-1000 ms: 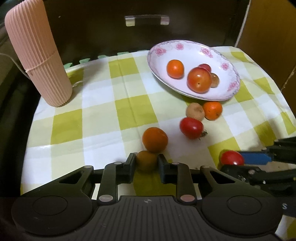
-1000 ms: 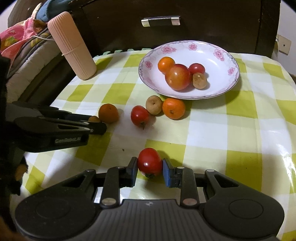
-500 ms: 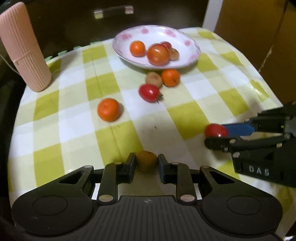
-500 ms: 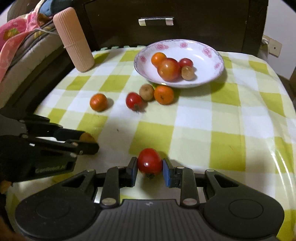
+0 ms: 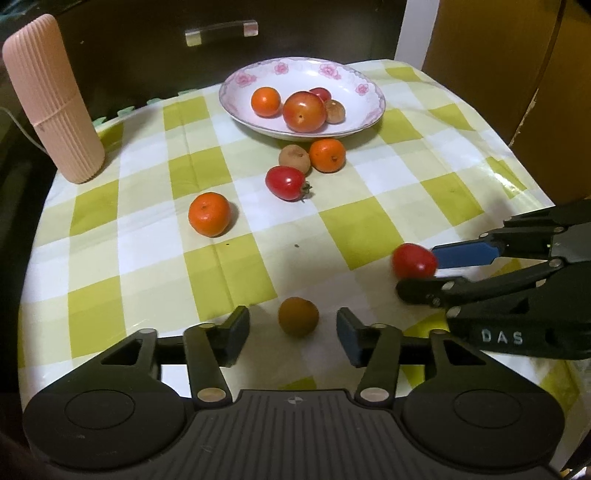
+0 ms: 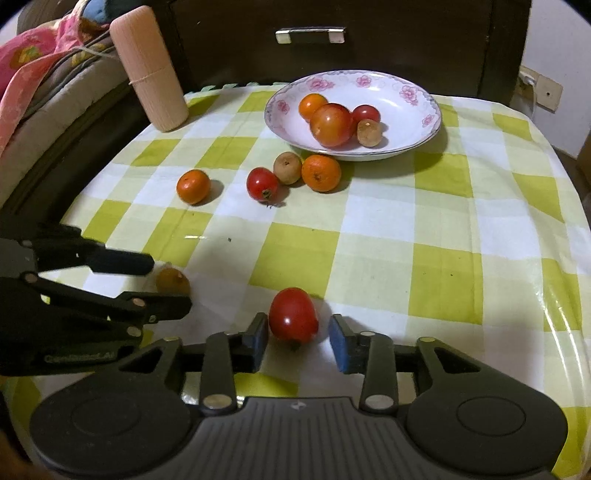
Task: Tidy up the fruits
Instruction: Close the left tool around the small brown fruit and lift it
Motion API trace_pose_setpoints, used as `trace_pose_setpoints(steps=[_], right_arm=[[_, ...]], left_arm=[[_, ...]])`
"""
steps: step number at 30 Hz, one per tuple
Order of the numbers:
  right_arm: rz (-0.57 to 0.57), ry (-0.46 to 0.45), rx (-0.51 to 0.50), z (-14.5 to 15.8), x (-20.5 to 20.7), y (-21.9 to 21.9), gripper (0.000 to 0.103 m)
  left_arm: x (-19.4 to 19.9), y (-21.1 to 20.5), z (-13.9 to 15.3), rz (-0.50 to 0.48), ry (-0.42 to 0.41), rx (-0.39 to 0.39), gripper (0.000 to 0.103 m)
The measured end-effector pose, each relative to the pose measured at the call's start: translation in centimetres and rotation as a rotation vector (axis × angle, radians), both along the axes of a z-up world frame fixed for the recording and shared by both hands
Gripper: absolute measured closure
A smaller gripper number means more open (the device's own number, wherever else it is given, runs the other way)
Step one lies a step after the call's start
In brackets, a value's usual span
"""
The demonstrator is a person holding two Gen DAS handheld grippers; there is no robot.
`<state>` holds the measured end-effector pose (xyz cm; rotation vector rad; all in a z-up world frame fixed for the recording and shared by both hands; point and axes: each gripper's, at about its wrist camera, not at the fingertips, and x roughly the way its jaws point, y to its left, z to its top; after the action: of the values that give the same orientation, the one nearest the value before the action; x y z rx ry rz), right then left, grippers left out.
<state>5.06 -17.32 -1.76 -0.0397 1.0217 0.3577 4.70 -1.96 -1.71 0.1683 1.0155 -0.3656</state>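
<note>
My left gripper (image 5: 291, 316) is low over the checked tablecloth (image 5: 369, 221) with its jaws opening. A small brown fruit (image 5: 298, 316) lies loose between the pads, touching neither. My right gripper (image 6: 297, 325) is also opening, and a red tomato (image 6: 293, 314) rests on the cloth between its blue pads with a small gap on each side. Each gripper appears side-on in the other's view, beside its fruit. Further back, a flowered white plate (image 5: 354, 92) holds several fruits. In front of it lie two mandarins (image 5: 209, 214), a tomato (image 5: 286, 182) and a brown fruit (image 5: 294, 159).
A tall pink ribbed cylinder (image 5: 51, 99) stands at the back left corner. A dark drawer front with a metal handle (image 5: 221, 31) rises behind the table. Bedding (image 6: 37, 74) lies off the left edge, and brown panels (image 5: 517, 74) stand to the right.
Both grippers held their fruits shut a moment ago; both jaws have now spread and the brown fruit and the tomato sit free on the cloth. Earlier, both drew back from the plate.
</note>
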Motion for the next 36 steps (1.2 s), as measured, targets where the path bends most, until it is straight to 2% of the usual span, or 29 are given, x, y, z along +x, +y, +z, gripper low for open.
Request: trace_pose_setpoints(steps=[1,6,10,13,14,15,18,21,36], right_arm=[[0.008,0.001,0.006,0.0,-0.1,0.0,0.06],[0.02,-0.014,0.015,0.2,0.0,0.1,0.059],[0.034,-0.029,0.012,0.2,0.2,0.4,0.059],[0.05,-0.028,-0.006,-0.1,0.3,0.8,0.06],[0.049,-0.03,-0.012,-0.2,0.3,1.0,0.061],[0.049,-0.032,-0.02,-0.2,0.3,1.1,0.065],[0.048,-0.035,-0.038,-0.2,0.3,1.3,0.075],[0.046,-0.029,-0.04,-0.2,0.4,1.3,0.075],[0.013,-0.044,-0.008,0.6,0.4,0.6,0.075]], left_arm=[[0.0,-0.1,0.0,-0.004,-0.001,0.005,0.041],[0.1,0.0,-0.3,0.003,0.007,0.011,0.04],[0.1,0.0,-0.4,0.009,0.009,0.014,0.044],[0.1,0.0,-0.5,0.008,0.016,0.017,0.054],[0.1,-0.1,-0.6,0.004,0.021,0.016,0.06],[0.1,-0.1,-0.6,0.002,0.029,0.01,0.063],[0.0,-0.3,-0.7,-0.007,0.032,0.013,0.068],[0.2,-0.4,-0.6,-0.004,0.034,0.011,0.072],[0.6,-0.4,0.3,0.005,0.02,-0.029,0.073]])
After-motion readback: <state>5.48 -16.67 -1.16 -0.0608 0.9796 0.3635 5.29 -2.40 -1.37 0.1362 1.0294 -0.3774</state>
